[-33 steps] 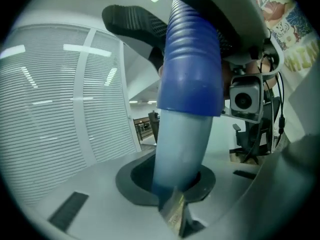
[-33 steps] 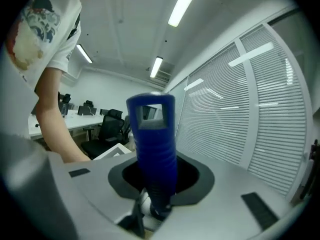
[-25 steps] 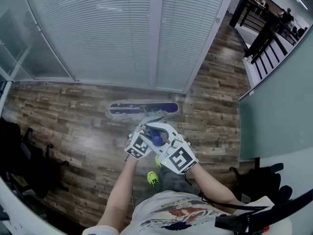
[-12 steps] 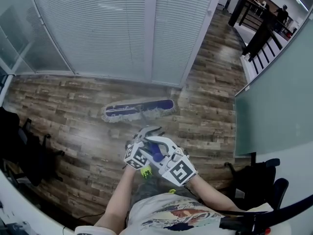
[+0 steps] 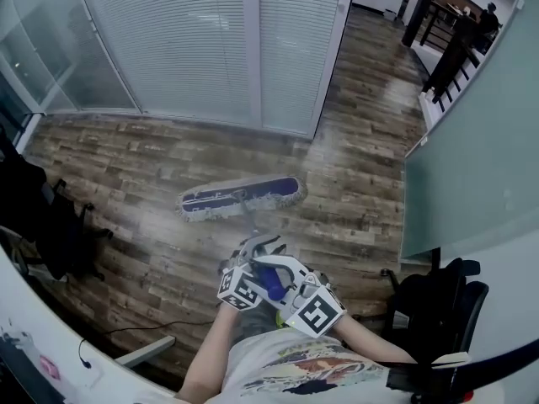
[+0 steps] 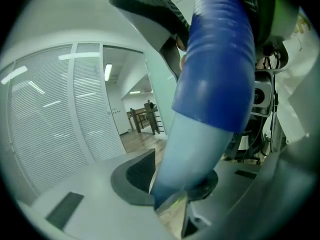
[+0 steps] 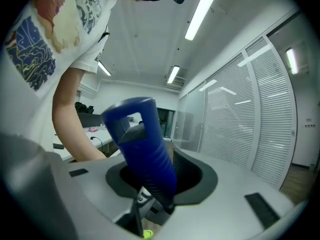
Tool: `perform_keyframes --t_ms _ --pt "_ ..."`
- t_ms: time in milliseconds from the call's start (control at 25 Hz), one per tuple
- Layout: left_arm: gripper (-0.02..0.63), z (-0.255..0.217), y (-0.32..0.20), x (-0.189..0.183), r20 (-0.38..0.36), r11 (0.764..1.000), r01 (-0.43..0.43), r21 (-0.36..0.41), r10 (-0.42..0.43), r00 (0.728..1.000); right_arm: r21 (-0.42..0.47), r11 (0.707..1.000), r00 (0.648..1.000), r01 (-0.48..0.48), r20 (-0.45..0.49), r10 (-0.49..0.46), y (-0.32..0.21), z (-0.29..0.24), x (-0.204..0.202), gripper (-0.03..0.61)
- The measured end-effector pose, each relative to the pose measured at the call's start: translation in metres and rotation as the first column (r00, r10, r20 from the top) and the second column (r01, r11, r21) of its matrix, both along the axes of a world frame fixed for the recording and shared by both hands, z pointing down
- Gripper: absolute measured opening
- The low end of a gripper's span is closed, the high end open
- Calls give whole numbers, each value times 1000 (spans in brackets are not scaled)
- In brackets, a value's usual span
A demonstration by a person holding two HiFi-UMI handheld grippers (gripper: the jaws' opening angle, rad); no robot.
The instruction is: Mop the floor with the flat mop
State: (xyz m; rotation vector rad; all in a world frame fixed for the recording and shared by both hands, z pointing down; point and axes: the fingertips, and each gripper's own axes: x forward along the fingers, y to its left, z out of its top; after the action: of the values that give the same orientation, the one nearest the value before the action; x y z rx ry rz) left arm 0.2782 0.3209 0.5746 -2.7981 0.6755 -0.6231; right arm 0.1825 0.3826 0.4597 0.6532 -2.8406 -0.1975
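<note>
The flat mop head [image 5: 240, 198], blue with a pale fringe, lies on the wood floor [image 5: 143, 175] ahead of me. Its thin shaft [image 5: 247, 219] runs back to both grippers at my chest. My left gripper [image 5: 257, 247] [image 6: 170, 194] is round the shaft just below the blue grip [image 6: 215, 69]. Its jaws are opening a little, and the pads still touch the shaft. My right gripper [image 5: 275, 278] [image 7: 155, 194] holds the ribbed blue handle end [image 7: 142, 149]. Its jaws are also opening slightly, with the handle still between them.
A glass wall with white blinds [image 5: 202, 49] runs across the far side. A frosted partition [image 5: 472, 167] stands at the right. Black chairs sit at the left [image 5: 50, 225] and lower right [image 5: 429, 301]. A white desk edge [image 5: 50, 343] and a floor cable [image 5: 126, 331] are at the lower left.
Both grippers and the person have moved back from the blind wall. The mop head has been dragged along the floor away from the wall's base. Both grips stay on the handle.
</note>
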Motion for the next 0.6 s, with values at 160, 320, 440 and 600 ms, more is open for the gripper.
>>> perform_keyframes --t_ms 160,320,440,600 --pt "77 -8 69 17 -6 999 34 -18 -34 999 -21 998 999 53 11 -53 71 -8 19 130" --pt "76 -11 98 25 -11 998 64 -11 -64 998 -22 997 997 70 45 -69 103 -10 30 133" --pt "77 1 103 32 12 999 43 -12 -42 999 -18 996 995 86 46 -85 106 0 37 133" --pt "75 -4 93 32 8 1000 23 7 -24 1000 -33 993 992 109 73 -107 95 -1 37 150"
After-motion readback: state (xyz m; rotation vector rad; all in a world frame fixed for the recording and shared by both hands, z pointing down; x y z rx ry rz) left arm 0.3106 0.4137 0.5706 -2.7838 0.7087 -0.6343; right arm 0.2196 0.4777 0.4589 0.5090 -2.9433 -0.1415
